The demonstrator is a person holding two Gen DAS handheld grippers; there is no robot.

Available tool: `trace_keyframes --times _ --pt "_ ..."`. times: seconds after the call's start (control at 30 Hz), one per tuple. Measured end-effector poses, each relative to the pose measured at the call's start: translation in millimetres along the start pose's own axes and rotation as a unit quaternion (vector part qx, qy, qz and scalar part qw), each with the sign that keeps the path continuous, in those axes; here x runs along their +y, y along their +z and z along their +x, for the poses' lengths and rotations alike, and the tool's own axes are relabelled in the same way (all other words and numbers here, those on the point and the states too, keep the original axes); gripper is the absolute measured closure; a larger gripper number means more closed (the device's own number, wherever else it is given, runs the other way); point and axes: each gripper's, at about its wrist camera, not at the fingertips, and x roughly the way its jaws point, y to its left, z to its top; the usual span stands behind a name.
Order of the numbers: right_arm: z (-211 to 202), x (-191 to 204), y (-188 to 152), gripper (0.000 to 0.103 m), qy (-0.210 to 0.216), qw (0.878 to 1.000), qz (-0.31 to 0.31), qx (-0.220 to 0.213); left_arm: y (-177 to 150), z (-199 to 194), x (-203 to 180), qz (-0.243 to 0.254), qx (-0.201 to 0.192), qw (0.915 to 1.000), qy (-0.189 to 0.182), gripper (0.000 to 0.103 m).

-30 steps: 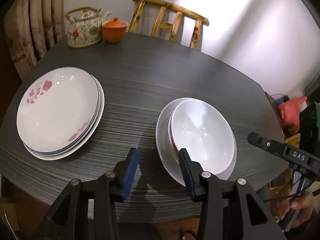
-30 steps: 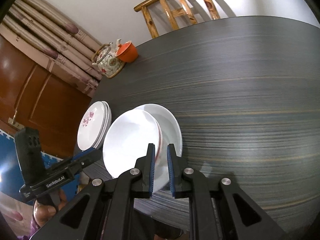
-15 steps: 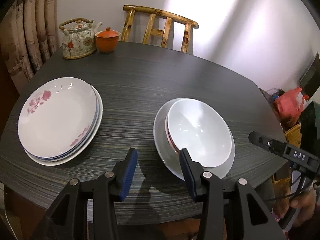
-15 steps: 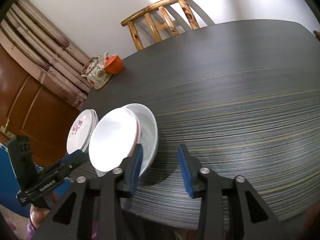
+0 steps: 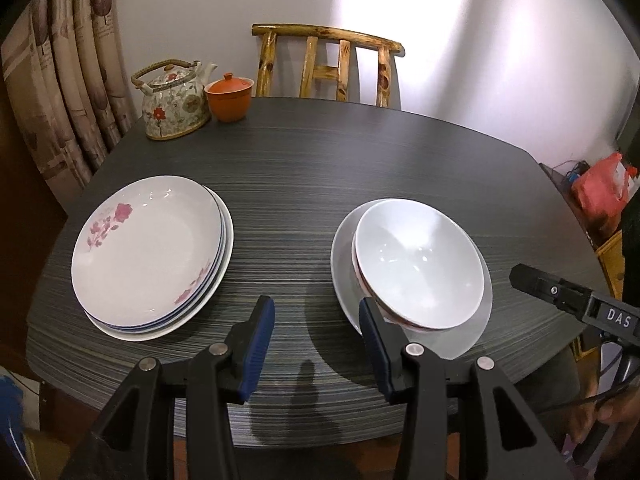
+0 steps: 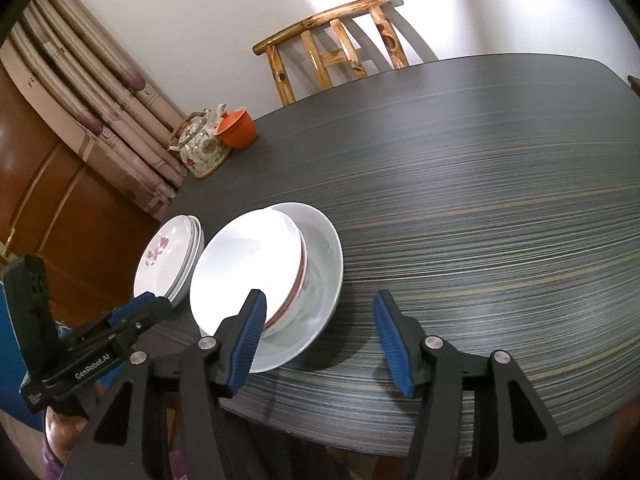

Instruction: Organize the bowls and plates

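From the left wrist view, the left gripper [image 5: 316, 344] hangs over the near edge of the dark striped table [image 5: 360, 168] with its blue-padded fingers spread and nothing between them, aimed at the bare strip between the two piles, which suggests it is waiting rather than reaching. To its left sits the stack of plates [image 5: 152, 256], white with pink flowers and a thin blue line on a lower rim, nested neatly. To its right the bowls [image 5: 418, 268] are nested off-centre in a wider white dish [image 5: 464, 340], a reddish rim showing on the lower bowl; the sorting by kind looks largely done. A floral teapot [image 5: 174, 104] and an orange lidded cup [image 5: 230, 96] stand well apart at the far edge before a wooden chair [image 5: 326, 64]. From the right wrist view, the right gripper [image 6: 320, 340] has just been opening, its fingers now apart and empty, the left pad just in front of the bowls' [image 6: 246, 272] near rim, seemingly after a release. The plates [image 6: 168, 260] lie just beyond, beside the bowl pile.
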Motion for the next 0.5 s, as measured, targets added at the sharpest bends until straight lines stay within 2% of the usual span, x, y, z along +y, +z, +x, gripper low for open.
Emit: trace_keyframes --times 0.1,0.5 --pt "-0.4 0.5 -2.2 0.044 -0.001 1.0 0.001 0.001 0.1 2.2 -0.4 0.002 0.006 1.0 0.005 0.058" --pt "-1.9 6.1 -7.0 0.04 -0.005 1.0 0.0 0.001 -1.5 3.5 -1.4 0.012 0.013 0.9996 0.024 0.058"
